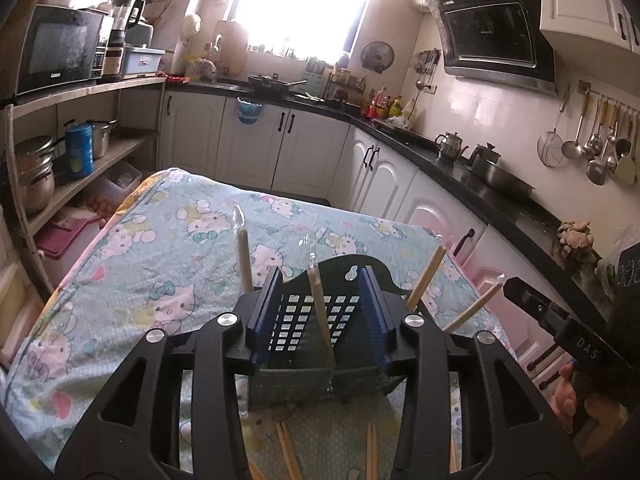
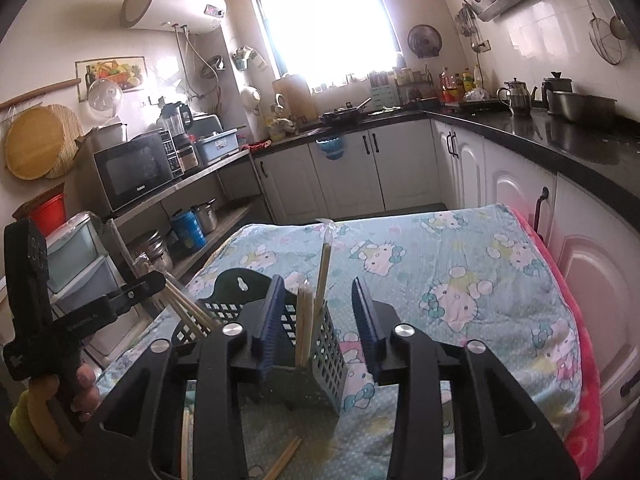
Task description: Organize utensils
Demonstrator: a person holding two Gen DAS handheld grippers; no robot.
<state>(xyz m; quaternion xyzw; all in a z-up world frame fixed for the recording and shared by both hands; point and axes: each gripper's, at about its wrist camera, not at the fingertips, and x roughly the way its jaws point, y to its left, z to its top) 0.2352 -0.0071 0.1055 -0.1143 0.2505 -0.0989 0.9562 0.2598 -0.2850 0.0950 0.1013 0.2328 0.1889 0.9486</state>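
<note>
While the left gripper (image 1: 320,316) is straddling the utensil holder (image 1: 312,320) with jaws apart, the empty, parted right gripper (image 2: 316,320) is wanting a low, level reach for loose chopsticks (image 2: 286,458) lying just before it.

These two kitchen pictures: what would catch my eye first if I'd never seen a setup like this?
Probably the black perforated utensil holder standing on the cartoon-cat tablecloth, with wrapped chopsticks poking up out of it. The open right gripper frames it from close by, and the left gripper comes at it from the other side. Behind, the bright window glares over dark counters.
</note>
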